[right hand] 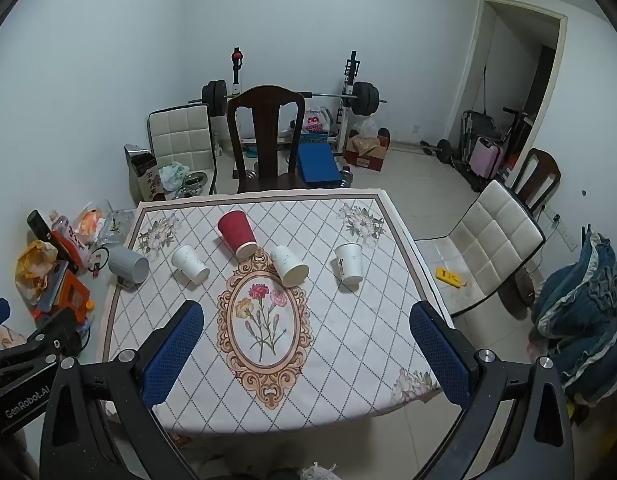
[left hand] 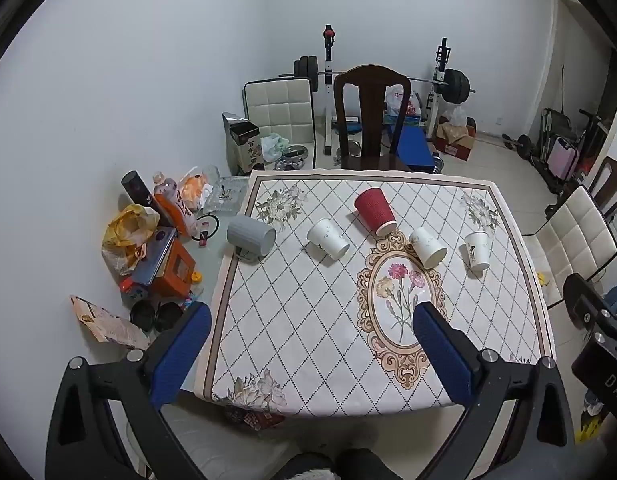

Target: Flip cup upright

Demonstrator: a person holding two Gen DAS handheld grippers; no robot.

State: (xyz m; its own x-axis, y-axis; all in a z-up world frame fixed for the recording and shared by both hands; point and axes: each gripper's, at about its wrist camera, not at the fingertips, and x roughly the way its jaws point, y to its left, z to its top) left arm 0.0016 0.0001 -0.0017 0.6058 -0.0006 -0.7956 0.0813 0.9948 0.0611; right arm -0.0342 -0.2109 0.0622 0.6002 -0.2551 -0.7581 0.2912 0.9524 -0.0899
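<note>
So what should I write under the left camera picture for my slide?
Open left gripper hovers above a floral tablecloth where a gray mug, red cup and three white cups lie tipped over.

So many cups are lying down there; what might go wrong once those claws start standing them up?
The red cup and a white cup lie almost touching, so grabbing one may knock the other. The grey mug lies at the cloth's left edge and might roll off. Paper cups may crush.

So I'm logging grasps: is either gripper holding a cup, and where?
Nothing is held: left gripper and right gripper are open above the tablecloth.
</note>
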